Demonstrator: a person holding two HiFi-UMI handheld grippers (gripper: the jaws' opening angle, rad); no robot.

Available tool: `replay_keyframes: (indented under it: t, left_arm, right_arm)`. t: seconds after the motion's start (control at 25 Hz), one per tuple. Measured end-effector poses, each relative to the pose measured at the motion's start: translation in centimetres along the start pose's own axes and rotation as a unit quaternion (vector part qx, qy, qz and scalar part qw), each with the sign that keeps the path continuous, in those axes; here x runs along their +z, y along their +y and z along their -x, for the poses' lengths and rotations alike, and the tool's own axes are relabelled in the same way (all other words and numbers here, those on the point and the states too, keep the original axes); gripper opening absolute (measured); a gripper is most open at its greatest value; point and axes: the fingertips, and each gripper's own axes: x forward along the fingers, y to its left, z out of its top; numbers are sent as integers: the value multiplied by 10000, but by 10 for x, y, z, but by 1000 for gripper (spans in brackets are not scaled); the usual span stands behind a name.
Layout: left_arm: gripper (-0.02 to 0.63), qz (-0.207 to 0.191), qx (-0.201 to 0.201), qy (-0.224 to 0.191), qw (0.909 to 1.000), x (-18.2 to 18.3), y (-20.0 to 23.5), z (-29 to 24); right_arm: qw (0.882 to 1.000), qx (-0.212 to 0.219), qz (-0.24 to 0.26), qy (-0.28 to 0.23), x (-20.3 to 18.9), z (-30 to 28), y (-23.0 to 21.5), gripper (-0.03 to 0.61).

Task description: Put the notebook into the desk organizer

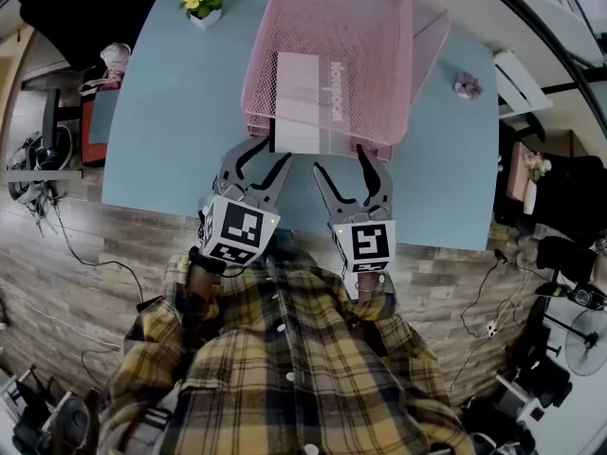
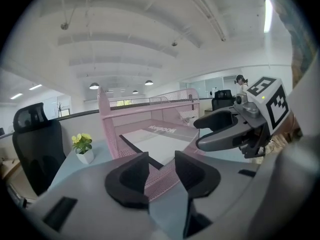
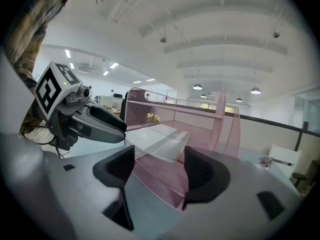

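The notebook (image 1: 303, 98) is lying inside the pink mesh desk organizer (image 1: 379, 27), straight ahead of both grippers. Its near end is poking out slightly over the organizer's front lip, towards the jaw tips. The left gripper (image 1: 266, 159) is pointing at the front left corner of the organizer, with its jaws standing partly apart. The mesh of the front lip is showing in the gap between them, but I cannot tell that the pads are pressing on it. The right gripper (image 1: 341, 164) is hovering just beside the left one, at the notebook's near end. Its jaws are spreading wide and gripping nothing, and the mesh lip and the notebook are sitting just beyond them. The organizer is resting on a light blue table (image 1: 171, 112). A small pot of yellow flowers (image 1: 205, 1) is standing far ahead and to the left of the left gripper. The person's plaid shirt (image 1: 285, 368) is filling the space behind both grippers.
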Motion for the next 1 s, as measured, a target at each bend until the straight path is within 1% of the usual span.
replay_keyframes:
  t: [0.16,0.4,0.56,0.76,1.0]
  left_arm:
    - [152,-91,102,0,9999,3,5,-5]
    - [141,-199,271,8,9994,5,14,-13]
    - [133,-243,358,13,9991,8,18,-17]
    - [126,-232,431,37,9988,9,24,-21]
    - [123,-170,418,-5,9990,9,27,-23]
  right_arm:
    - [9999,-80,104,10,2,-6,-4,224]
    - [9993,-268,240,48,4,-15,-17,133]
    - [9989,-321,288,158,4,-20,-19,120]
    - [9989,-309,334,135,4,-22,-18,117]
    - [9990,-308,299,152,4,-22,-18,115]
